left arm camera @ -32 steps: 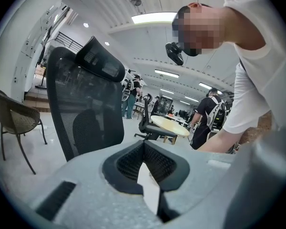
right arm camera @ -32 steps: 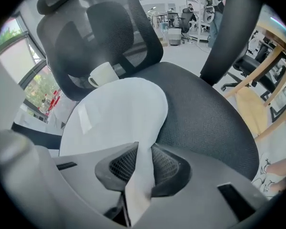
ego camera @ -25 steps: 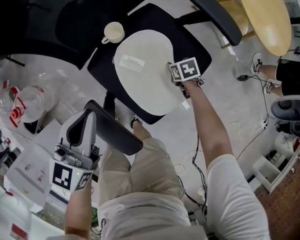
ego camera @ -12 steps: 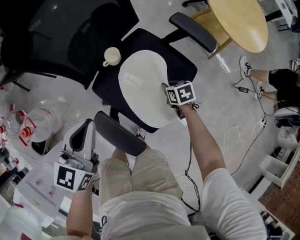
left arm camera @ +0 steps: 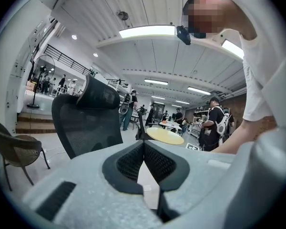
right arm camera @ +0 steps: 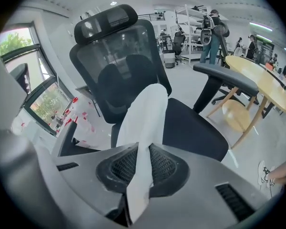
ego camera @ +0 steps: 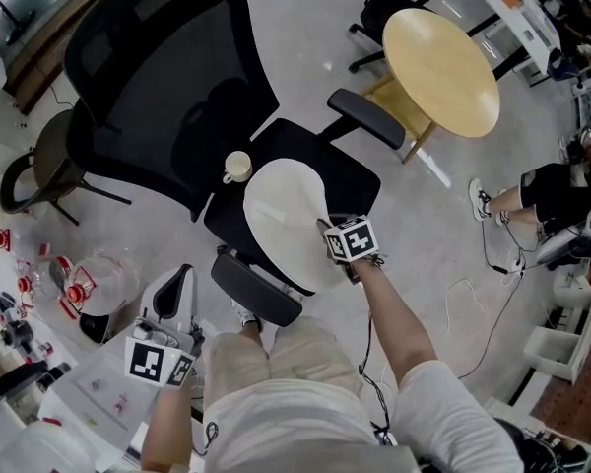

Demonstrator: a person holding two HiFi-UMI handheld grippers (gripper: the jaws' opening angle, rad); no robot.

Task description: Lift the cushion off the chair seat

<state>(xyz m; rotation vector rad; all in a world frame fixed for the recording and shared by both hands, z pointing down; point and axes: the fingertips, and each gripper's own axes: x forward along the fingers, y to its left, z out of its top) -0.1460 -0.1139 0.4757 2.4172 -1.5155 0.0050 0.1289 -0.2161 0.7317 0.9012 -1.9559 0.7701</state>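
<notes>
Head view: pale oval flat cushion [ego camera: 281, 220], near edge now raised off the black padded chair seat [ego camera: 360, 180] where a second ago it lay flat, right gripper [ego camera: 329, 240] clenched on that edge. Its far edge lies toward the seat's back edge beside a white cup [ego camera: 237, 167], so the lift is judged under way; left gripper [ego camera: 175, 282] is apart from the chair. Left gripper view: left gripper [left arm camera: 144, 146], jaws pressed together, nothing between. Right gripper view: right gripper [right arm camera: 142, 165] grasping the cushion [right arm camera: 145, 111] edge-on above the seat [right arm camera: 195, 123]; no legible writing or brand.
</notes>
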